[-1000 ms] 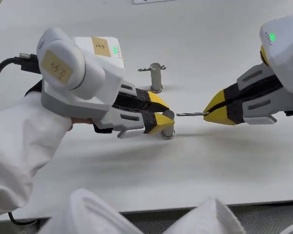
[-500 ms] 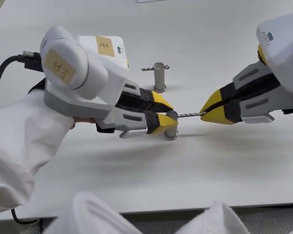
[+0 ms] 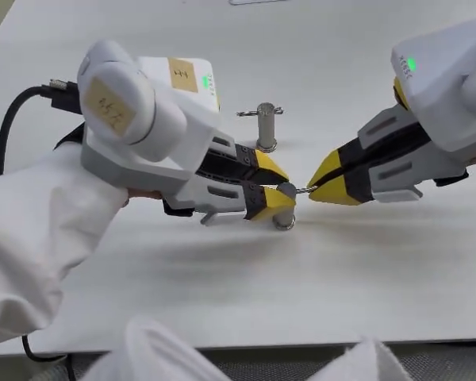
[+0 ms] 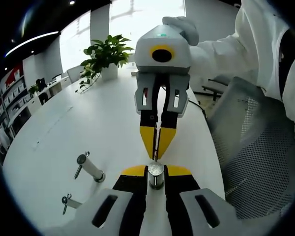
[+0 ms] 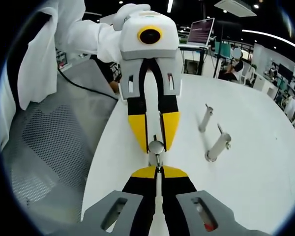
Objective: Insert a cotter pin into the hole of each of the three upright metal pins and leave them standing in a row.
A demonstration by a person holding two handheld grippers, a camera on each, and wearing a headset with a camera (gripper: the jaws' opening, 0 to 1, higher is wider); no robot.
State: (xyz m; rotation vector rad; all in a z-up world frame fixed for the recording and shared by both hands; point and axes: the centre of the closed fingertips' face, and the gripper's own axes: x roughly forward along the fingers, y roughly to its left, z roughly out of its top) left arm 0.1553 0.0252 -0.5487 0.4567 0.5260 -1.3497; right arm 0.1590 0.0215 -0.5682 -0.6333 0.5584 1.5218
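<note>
The metal pin (image 3: 284,216) stands upright on the white bench (image 3: 222,270). My left claw (image 3: 284,190) is clenched on it just under its round head, one yellow tip on each side. In the left gripper view that head sits squarely between my two jaws.

The cotter pin (image 3: 303,190) is pinched in my right claw (image 3: 312,190), whose jaws are closed thin on it. It lies level and points straight out from the tips at the metal pin's head. Its free end meets the head on the side facing my right claw, but I cannot tell whether it has entered the hole. My two claws face each other tip to tip, close together, with the metal pin between them.

Beyond my left claw's far jaw, apart from it, a second metal pin (image 3: 266,131) stands upright with a second cotter pin (image 3: 258,113) through its top. In the left gripper view a third metal pin (image 4: 73,202) sits off to the left of my jaws, with a wire ring at its end. In the right gripper view both of these pins lie to the right of my jaws, well apart from the one I hold.

Behind my left claw are my white sleeve (image 3: 40,238) and a black cable (image 3: 8,127). A mesh chair (image 4: 255,162) stands beside the bench, and a potted plant (image 4: 105,51) sits at the bench's far end, past my right claw.
</note>
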